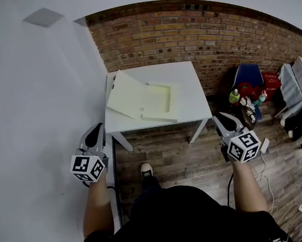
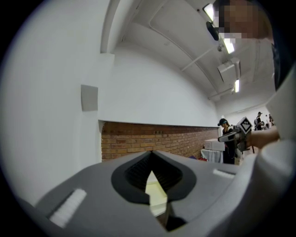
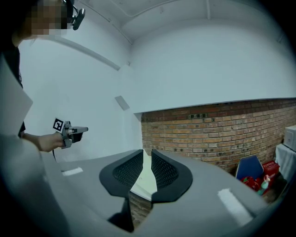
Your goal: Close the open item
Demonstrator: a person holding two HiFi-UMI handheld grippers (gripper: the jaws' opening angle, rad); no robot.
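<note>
A: Right, we log the box (image 1: 148, 103) first. Pale yellow, flat, lying open on the white table (image 1: 187, 81), which stands against the brick wall (image 1: 184, 30). The lid (image 1: 125, 96) is folded out to the left and reaches the table's left edge. The shallow bottom half sits to the right of it.

B: Agreed. We put both tongs in the air on our side of the table, short of its front edge, over the wooden floor (image 1: 171, 156). The left gripper (image 1: 95, 132) is off the left front corner, the right gripper (image 1: 220, 118) off the right one. Each is well apart from the box and touching nothing.

A: Jaws next. In the left gripper view we read the pads as meeting at their far tips, with nothing clamped. A sliver of the yellow box shows through the gap behind the tips.

B: In the right gripper view we see a narrow slit between the two pads along their whole length, with nothing in it. Something pale shows through it, table or box, we cannot tell which.

A: We add one shoe (image 1: 146, 170) on the floor, just short of the table.
</note>
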